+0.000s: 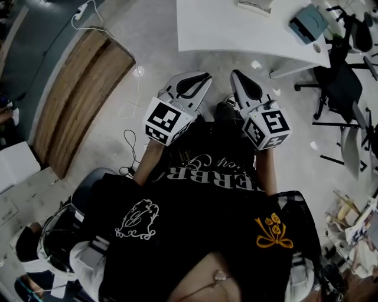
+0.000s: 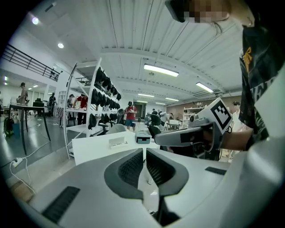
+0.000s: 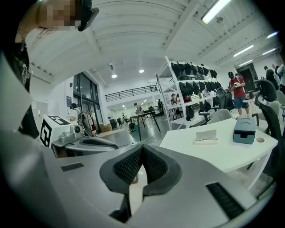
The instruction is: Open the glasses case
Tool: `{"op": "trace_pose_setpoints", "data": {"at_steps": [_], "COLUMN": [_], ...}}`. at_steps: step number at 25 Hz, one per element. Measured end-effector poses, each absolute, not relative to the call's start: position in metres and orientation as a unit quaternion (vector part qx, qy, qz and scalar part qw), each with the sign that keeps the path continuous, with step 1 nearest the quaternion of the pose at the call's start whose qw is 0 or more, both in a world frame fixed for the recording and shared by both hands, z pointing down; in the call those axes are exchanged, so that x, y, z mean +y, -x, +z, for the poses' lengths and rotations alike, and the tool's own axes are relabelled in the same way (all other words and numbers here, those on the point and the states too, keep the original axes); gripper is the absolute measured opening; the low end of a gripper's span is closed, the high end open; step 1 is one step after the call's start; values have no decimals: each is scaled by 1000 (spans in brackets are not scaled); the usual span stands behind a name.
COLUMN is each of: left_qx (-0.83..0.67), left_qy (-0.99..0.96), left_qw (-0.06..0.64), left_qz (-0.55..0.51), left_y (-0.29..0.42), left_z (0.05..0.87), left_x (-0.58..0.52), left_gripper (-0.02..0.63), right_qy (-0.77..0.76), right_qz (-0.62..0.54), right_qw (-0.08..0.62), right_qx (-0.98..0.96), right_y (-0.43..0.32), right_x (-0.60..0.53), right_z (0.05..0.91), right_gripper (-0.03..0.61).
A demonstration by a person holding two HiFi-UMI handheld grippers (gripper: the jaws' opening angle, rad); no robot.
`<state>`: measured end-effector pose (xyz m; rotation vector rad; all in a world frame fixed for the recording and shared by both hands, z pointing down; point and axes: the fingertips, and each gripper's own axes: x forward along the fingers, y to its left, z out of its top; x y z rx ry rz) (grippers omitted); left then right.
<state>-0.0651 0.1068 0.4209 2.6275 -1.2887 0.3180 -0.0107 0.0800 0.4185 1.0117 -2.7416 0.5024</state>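
Grey fingers (image 2: 130, 168) together, both pairs empty

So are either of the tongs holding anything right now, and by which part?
Nothing is held: the left tongs and the right tongs are both shut with nothing between them.

Open floor (image 1: 147, 41) stretches ahead of the left gripper (image 1: 201, 76) and the right gripper (image 1: 235, 74), which are side by side with a narrow gap between them. Farther off, the near edge of the white surface (image 1: 224, 35) bars the way. Its top is mostly bare, with a blue-grey box (image 1: 307, 25) at its right end and a small flat holder (image 1: 255, 6) at its far side. Office chairs (image 1: 339, 82) crowd the right. On the left are a wooden platform (image 1: 82, 88) and a loose cable (image 1: 127, 141) on the floor.
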Motion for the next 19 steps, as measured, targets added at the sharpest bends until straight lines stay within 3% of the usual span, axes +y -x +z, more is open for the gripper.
{"op": "trace_pose_setpoints", "data": {"at_steps": [19], "left_qx": [-412], "left_qy": [-901], "left_qw": [80], "left_qz": [111], "left_y": [44], "left_z": [410], "left_x": [122], "left_gripper": [37], "right_qy": [-347], "right_qz": [151], "right_qw": [101], "right_qx": [-920], "right_y": [1], "right_x": [92], "right_z": [411], "right_gripper": [12]}}
